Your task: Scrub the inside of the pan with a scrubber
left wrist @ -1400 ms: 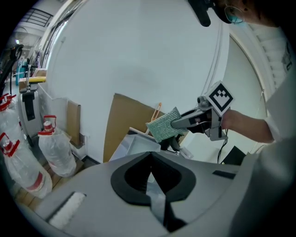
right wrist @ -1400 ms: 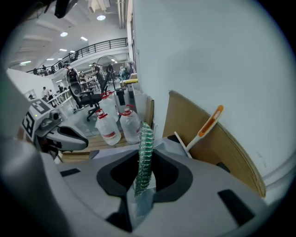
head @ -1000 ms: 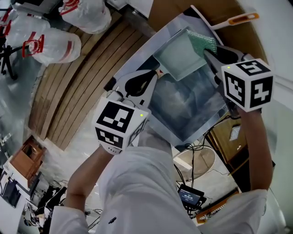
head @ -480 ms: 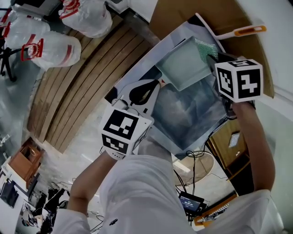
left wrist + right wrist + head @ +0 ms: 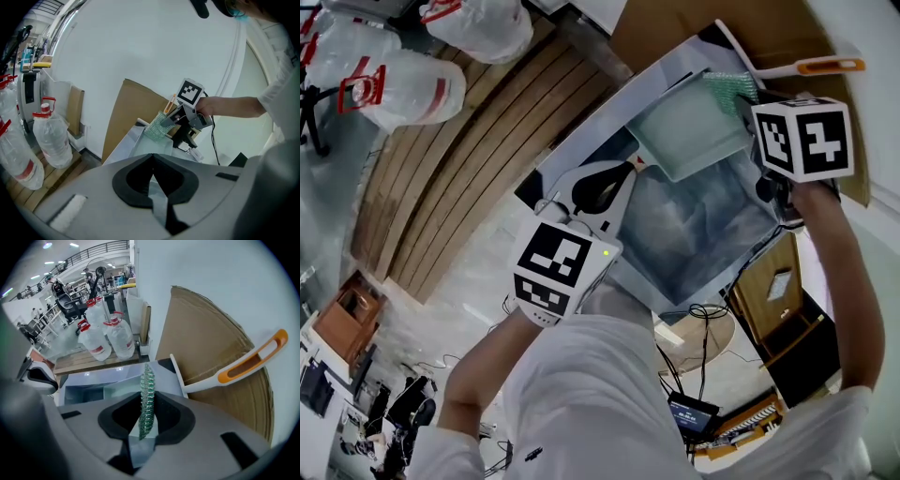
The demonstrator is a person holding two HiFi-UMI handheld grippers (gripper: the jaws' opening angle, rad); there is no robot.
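From the head view, my left gripper (image 5: 619,183) has its jaws closed on the near corner of the pan (image 5: 684,127). The pan is a pale green, square, shallow dish, held tilted above a steel basin (image 5: 703,225). My right gripper (image 5: 752,105) pinches the scrubber (image 5: 729,89), a green mesh pad, at the pan's far corner by the rim. I cannot tell whether pad and pan touch. A brush (image 5: 811,67) with an orange handle lies on cardboard (image 5: 675,23) just beyond.

In the left gripper view, my left gripper (image 5: 153,168) has its jaws together on a thin pale strip of the pan (image 5: 150,146), whose smooth, matte inside faces up ahead of me. The scrubber (image 5: 158,125) hangs from the right gripper (image 5: 168,123) at its far edge.

In the right gripper view, my right gripper (image 5: 146,416) is clamped on the scrubber (image 5: 147,390), seen edge-on and knobbly. The pan (image 5: 115,392) sits just beyond and left, and the brush (image 5: 248,362) is off to the right.
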